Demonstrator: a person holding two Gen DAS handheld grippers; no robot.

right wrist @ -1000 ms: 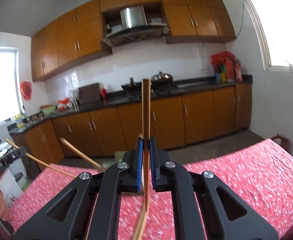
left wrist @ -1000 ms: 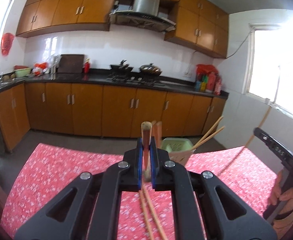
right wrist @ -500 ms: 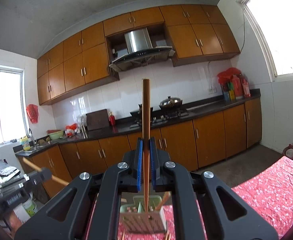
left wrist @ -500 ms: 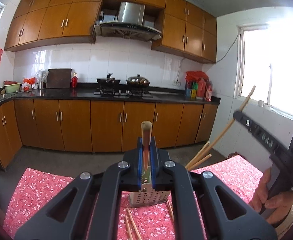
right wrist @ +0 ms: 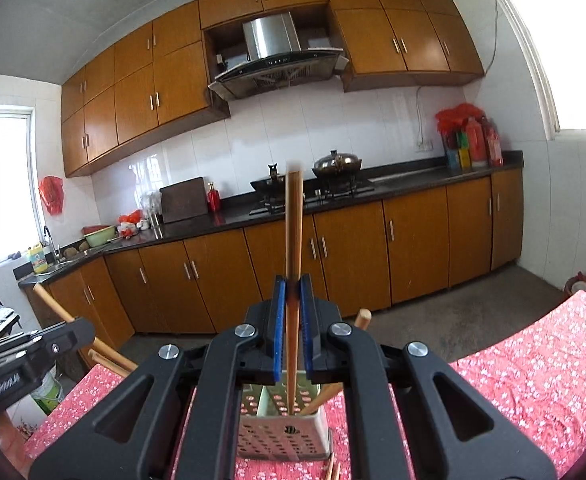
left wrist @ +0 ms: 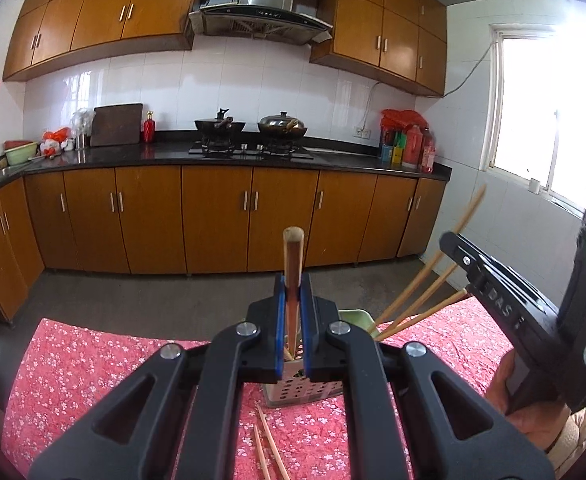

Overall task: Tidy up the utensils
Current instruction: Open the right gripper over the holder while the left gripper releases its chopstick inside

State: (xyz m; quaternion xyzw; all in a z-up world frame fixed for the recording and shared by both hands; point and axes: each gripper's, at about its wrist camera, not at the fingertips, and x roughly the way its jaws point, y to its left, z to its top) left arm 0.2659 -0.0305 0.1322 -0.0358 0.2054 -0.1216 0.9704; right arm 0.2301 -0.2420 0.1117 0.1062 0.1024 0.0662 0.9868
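Left black two-finger gripper (left wrist: 292,300) pinching a dark wooden chopstick (left wrist: 292,256) at frame centre, right gripper (right wrist: 292,308) jaws opening around a light wooden chopstick (right wrist: 293,240), both above the perforated pale-green utensil holder (right wrist: 283,436) on the red floral tablecloth (right wrist: 533,380), loose chopsticks (left wrist: 267,444) lying below, leaning chopsticks (left wrist: 421,292) crowding the holder's right.

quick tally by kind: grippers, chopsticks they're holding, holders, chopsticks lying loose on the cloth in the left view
hand-held grippers: 2
clamped chopsticks, one per gripper: 2
utensil holder: 1
loose chopsticks on the cloth: 2
total: 7
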